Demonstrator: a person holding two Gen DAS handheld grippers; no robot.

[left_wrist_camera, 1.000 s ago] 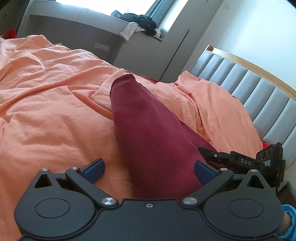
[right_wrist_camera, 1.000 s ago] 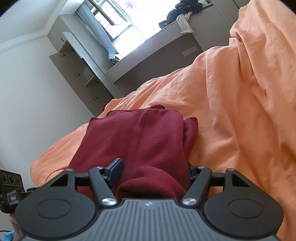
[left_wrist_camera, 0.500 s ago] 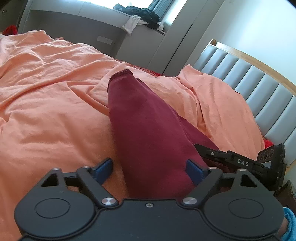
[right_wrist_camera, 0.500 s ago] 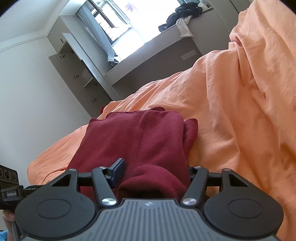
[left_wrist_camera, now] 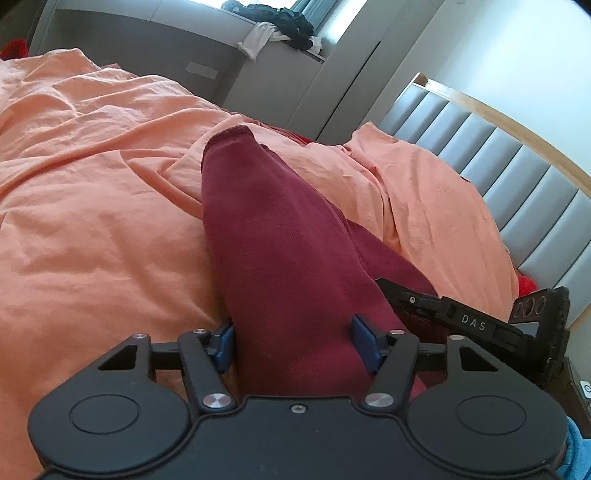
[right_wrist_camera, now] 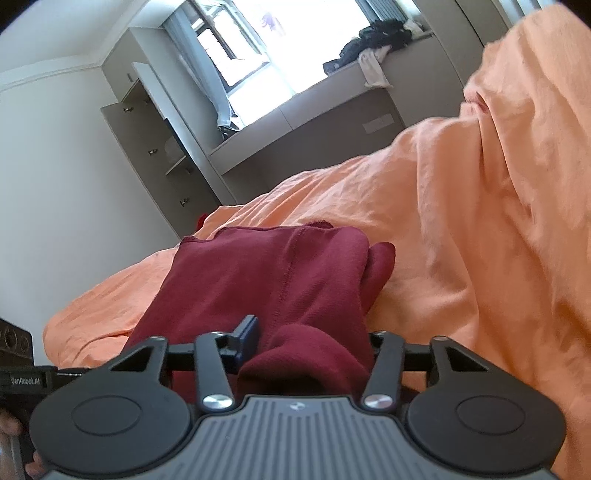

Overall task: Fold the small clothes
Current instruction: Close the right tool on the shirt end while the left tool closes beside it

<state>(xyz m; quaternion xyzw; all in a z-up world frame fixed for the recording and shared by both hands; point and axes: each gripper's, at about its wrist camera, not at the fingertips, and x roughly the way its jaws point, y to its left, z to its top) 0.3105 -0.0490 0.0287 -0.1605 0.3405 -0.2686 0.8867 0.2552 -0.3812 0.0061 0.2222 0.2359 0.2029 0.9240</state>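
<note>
**Both grippers closing on the maroon garment**

The jaws of the left gripper (left_wrist_camera: pixel 295 341) have just been closing, and the near end of the maroon garment (left_wrist_camera: pixel 280 251) fills the gap between them. The left blue pad (left_wrist_camera: pixel 223 345) lies against the cloth's left edge and the right pad sits on its right side, so the cloth looks pinched across its width, with the jaws still a good way apart. The right gripper (right_wrist_camera: pixel 308 341) has also just been closing its jaws; a bunched fold of the same garment (right_wrist_camera: pixel 266 280) lies between them. Its left blue pad (right_wrist_camera: pixel 247 332) presses the fold's left side; the right pad is hidden behind the cloth, so a full pinch cannot be confirmed.

In the left wrist view the garment runs from the bottom centre of the frame up to the middle, a long strip lying on the orange bedsheet (left_wrist_camera: pixel 92 206). The right gripper shows at the lower right of that frame, touching the cloth. A grey padded headboard (left_wrist_camera: pixel 517 177) fills the right side. Dark clothes (left_wrist_camera: pixel 280 22) lie piled on a ledge at the top centre.
</note>
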